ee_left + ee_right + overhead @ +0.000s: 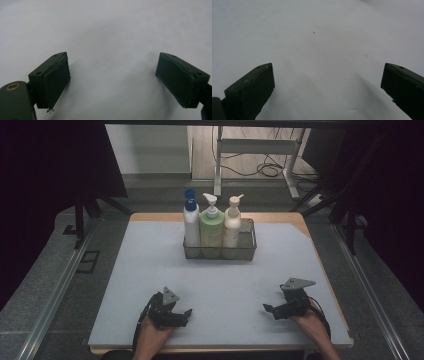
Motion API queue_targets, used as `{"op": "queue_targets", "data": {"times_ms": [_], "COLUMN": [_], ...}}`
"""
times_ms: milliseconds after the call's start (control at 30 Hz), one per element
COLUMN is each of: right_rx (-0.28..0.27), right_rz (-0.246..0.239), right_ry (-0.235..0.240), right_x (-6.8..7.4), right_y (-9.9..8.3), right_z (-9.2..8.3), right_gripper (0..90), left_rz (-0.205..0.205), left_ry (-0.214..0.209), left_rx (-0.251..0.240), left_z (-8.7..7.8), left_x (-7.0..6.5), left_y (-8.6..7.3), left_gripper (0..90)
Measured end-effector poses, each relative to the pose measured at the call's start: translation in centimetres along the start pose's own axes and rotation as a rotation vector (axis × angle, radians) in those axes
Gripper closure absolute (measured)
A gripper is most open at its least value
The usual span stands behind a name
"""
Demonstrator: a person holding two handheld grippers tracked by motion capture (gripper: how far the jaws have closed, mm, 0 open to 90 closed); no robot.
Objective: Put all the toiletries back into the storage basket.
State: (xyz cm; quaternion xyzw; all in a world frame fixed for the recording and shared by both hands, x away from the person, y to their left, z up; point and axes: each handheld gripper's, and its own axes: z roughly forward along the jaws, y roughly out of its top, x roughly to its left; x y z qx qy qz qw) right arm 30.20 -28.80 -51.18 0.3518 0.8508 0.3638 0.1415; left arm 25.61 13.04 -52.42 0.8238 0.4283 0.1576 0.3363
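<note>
Wire mesh basket (247, 251), three plastic bottles (212, 226), matte table (150, 270)

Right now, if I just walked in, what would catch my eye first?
Three bottles standing in a row in a wire basket at the far middle of the table: a blue-capped bottle, a green pump bottle and a cream pump bottle. Nearer, the left gripper and right gripper rest apart, jaws open.
</note>
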Motion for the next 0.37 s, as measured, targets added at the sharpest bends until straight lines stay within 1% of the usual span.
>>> {"op": "queue_targets", "data": {"times_ms": [167,200,267,367], "right_rx": [0.018,0.033,0.042,0.040], "right_rz": [0.007,0.005,-0.011,-0.006], "right_ry": [0.000,-0.003,-0.019,-0.016], "right_x": [0.05,0.08,0.29,0.25], "right_y": [-0.62,-0.74,-0.69,-0.75], "right_z": [0.40,0.60,0.69,0.69], "right_gripper": [0.0,0.0,0.0,0.0], "left_rz": [0.000,0.000,0.000,0.000], "left_ry": [0.000,0.000,0.000,-0.001], "left_rx": [0.000,0.000,0.001,0.002], "left_z": [0.00,0.00,0.00,0.00], "left_x": [0.00,0.00,0.00,0.01], "left_y": [0.00,0.00,0.00,0.01], "left_gripper": [11.7,11.7,11.7,11.7]}}
